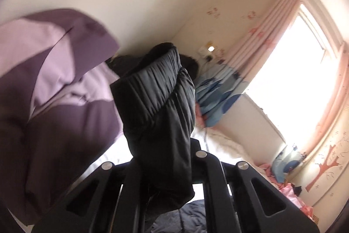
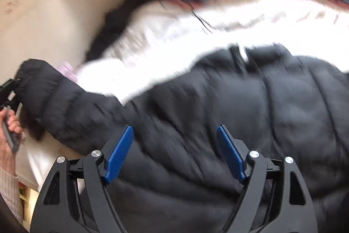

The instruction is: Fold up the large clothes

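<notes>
Left wrist view, item one: left gripper (image 1: pixel 165 169), jaws clamped on the cuff of the black puffer jacket's sleeve (image 1: pixel 159 106); the pads themselves are hidden by cloth. The sleeve stands up ahead of the camera, lifted off the bed (image 1: pixel 218 141). A purple garment (image 1: pixel 54 84) hangs at left, blurred and close. Window (image 1: pixel 294 71) and pink curtain (image 1: pixel 268 36) at far right

Right wrist view, item two: right gripper (image 2: pixel 174 152), jaws wide, blue pads (image 2: pixel 118 156) apart with nothing pinched; it hovers over the jacket (image 2: pixel 250 113). The jacket body lies on the white bed (image 2: pixel 163 43), near and right; its sleeve stretches to the far left, where a hand (image 2: pixel 9 134) holds the other gripper. Frame heavily blurred

Risks, judged:
- Slip: the shell looks slick and puffy; a grip on the cuff alone may let go as the sleeve is drawn across
- Drag: pulling the sleeve with the body unpinned would likely shift the whole jacket and skew the fold line
- Poor pinch: the open right jaws could close on one quilted ridge only, so the padding bulges out and the layer below stays behind
- Tangle: the purple garment hangs close to the lifted sleeve and could be swept into the fold
- Spring-back: padded cloth tends to reopen once released
</notes>
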